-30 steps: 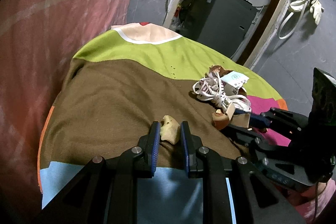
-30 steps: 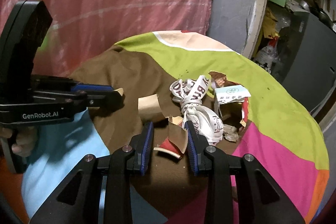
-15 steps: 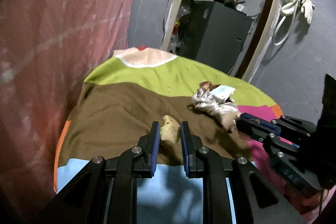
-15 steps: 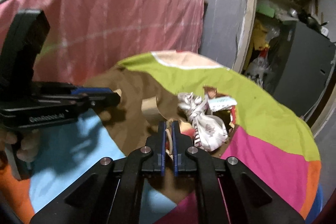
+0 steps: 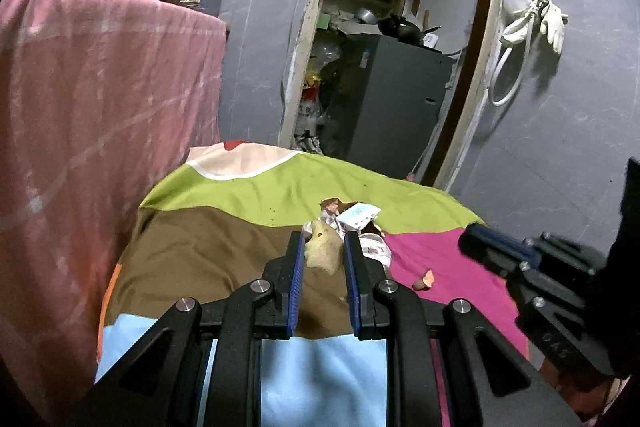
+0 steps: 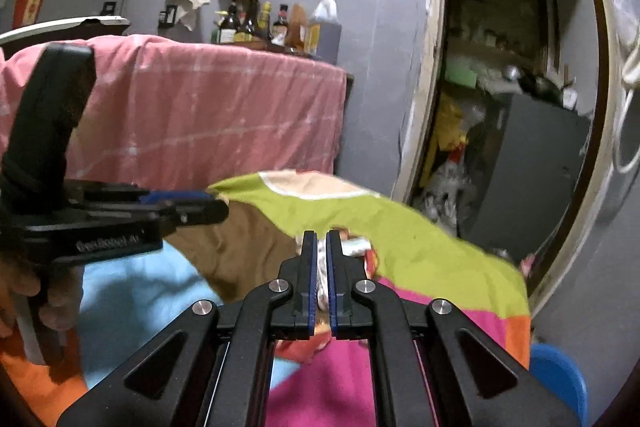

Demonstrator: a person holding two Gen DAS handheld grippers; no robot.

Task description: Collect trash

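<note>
Carry-off step: left gripper (image 5: 322,259) pinches a pale crumpled scrap (image 5: 321,253) clear above the patchwork cloth (image 5: 224,247), right gripper (image 6: 321,267) pressed together on a thin wrapper piece (image 6: 322,287); next likely needs a bin, none visible, paper pile (image 5: 356,223) remains.

round table under a patchwork cloth

the table (image 5: 240,195) wears a cloth of green, brown, magenta, light blue, orange and cream patches. on it, near the green-magenta border, lies a small heap of crumpled wrappers and paper (image 5: 360,217); a small brownish scrap (image 5: 423,281) sits apart on the magenta patch.
</note>
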